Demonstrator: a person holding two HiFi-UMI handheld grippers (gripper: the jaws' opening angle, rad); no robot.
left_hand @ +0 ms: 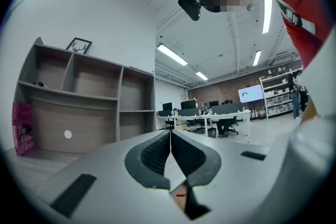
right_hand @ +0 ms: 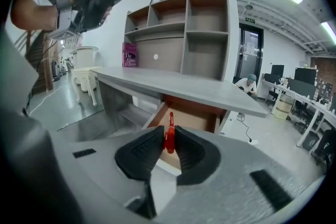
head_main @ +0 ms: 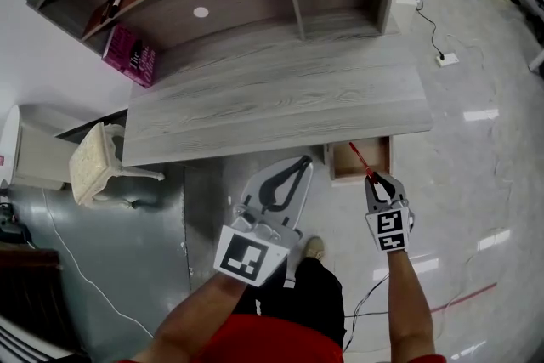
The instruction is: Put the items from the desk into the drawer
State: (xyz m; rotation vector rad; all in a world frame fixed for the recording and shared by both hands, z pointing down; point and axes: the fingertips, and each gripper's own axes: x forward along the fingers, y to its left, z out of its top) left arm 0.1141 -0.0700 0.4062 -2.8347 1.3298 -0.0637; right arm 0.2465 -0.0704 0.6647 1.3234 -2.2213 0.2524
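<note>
a: state of the left gripper?
b: in front of the desk, near its middle. jaws pressed together, nothing between them.
a: and the right gripper?
b: in front of the desk's right end. jaws clamped on 1 red pen, tip over the open drawer under the desk's front edge.
</note>
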